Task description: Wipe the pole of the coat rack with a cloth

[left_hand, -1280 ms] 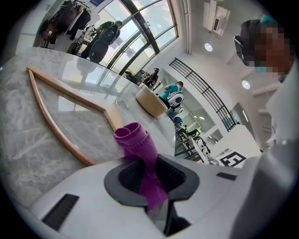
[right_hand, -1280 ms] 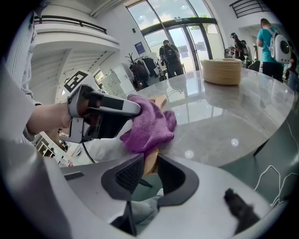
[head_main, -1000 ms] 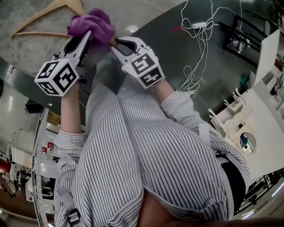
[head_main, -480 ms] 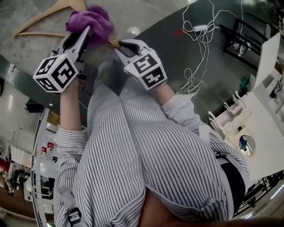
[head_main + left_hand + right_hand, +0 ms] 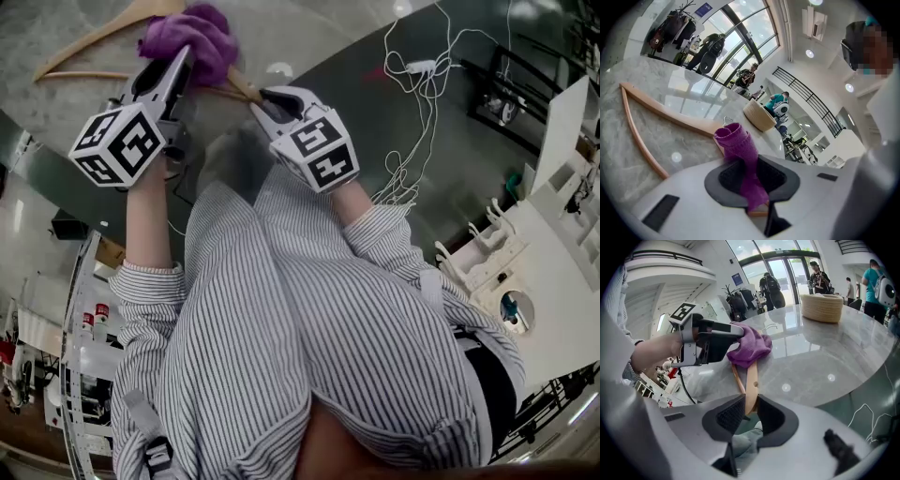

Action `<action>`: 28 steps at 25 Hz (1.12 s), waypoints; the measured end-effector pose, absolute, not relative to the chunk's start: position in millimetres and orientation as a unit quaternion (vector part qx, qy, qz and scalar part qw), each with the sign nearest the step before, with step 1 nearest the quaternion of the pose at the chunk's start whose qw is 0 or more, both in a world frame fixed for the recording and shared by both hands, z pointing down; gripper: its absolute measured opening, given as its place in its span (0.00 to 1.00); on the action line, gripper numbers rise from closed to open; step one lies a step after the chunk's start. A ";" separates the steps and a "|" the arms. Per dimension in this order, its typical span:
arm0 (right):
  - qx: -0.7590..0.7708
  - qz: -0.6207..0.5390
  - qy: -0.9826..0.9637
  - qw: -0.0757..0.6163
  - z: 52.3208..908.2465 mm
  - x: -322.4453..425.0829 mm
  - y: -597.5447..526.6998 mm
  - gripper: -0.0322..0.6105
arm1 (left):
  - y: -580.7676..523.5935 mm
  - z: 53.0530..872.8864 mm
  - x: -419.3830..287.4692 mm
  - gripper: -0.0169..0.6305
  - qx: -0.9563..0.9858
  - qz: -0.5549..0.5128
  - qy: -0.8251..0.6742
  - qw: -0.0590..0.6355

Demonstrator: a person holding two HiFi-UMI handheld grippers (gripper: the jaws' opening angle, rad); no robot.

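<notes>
The left claw pinches a purple cloth against the hanger. The right claw is closed on the hanger's end.

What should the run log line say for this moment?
left gripper shut on purple cloth | cloth against wooden hanger | right gripper shut on hanger end | hanger over marble table

Grey-and-white striped shirt, white left gripper, white right gripper, black-and-white marker cubes
</notes>
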State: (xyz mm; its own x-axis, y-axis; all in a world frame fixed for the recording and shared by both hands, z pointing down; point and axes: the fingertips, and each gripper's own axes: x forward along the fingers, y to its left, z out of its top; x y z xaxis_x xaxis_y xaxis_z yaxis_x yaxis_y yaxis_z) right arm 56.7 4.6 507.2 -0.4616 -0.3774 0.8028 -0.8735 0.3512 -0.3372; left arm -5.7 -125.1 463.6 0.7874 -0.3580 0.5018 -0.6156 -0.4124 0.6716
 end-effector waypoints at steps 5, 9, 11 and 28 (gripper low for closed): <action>0.407 0.395 -0.760 0.318 508.3 52.8 6.9 0.18 | -146.6 459.9 -19.8 0.15 0.828 0.127 -0.319 0.443; 0.402 0.401 -0.756 0.325 511.6 54.9 8.0 0.18 | -157.2 460.4 -20.4 0.15 0.829 0.122 -0.321 0.441; 0.400 0.403 -0.755 0.328 511.1 54.4 7.9 0.18 | -160.4 459.7 -21.6 0.15 0.831 0.122 -0.321 0.438; 0.438 0.371 -0.749 0.332 489.7 49.6 -13.5 0.18 | -173.8 455.4 -29.3 0.15 0.841 0.108 -0.308 0.432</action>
